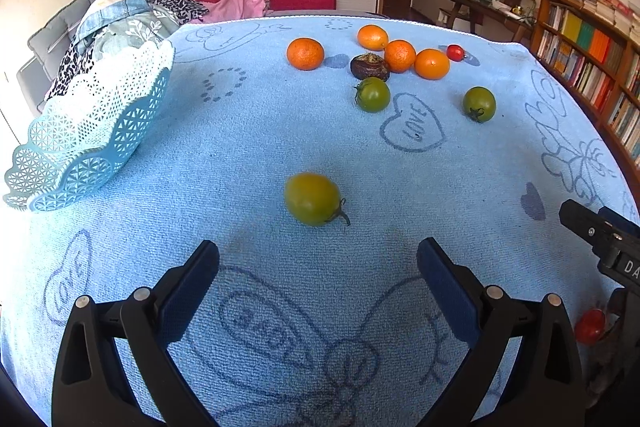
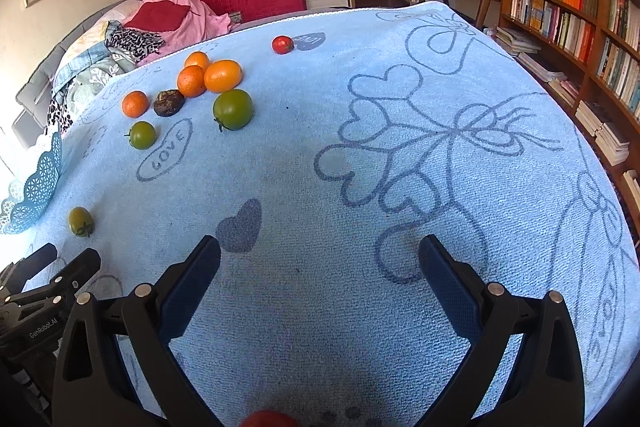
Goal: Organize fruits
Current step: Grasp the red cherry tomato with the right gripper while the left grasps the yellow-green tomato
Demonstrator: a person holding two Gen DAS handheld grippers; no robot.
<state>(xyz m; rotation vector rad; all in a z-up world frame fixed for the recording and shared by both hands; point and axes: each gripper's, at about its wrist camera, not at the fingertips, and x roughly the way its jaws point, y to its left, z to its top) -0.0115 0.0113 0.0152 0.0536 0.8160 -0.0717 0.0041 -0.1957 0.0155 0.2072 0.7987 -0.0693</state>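
left wrist view first: my left gripper hangs over the light blue terry towel with heart and bow drawings, its jaws spread wide with nothing between them. just ahead of its tips lies a yellow-green oval tomato with a dark stem, apart from both pads. farther back sit two round dark green tomatoes, a wrinkled dark brown fruit touching one of the four small orange citrus fruits, and a small red cherry tomato at the far end of that cluster. a pale blue lace-pattern plastic basket stands at the towel's left edge, well apart from the fruit. another red tomato shows low on the right, beside my other tool.

on the right wrist view, my right gripper is likewise wide apart and holds nothing, over bare towel. a red round shape peeks in at the bottom edge; i cannot tell what it is.
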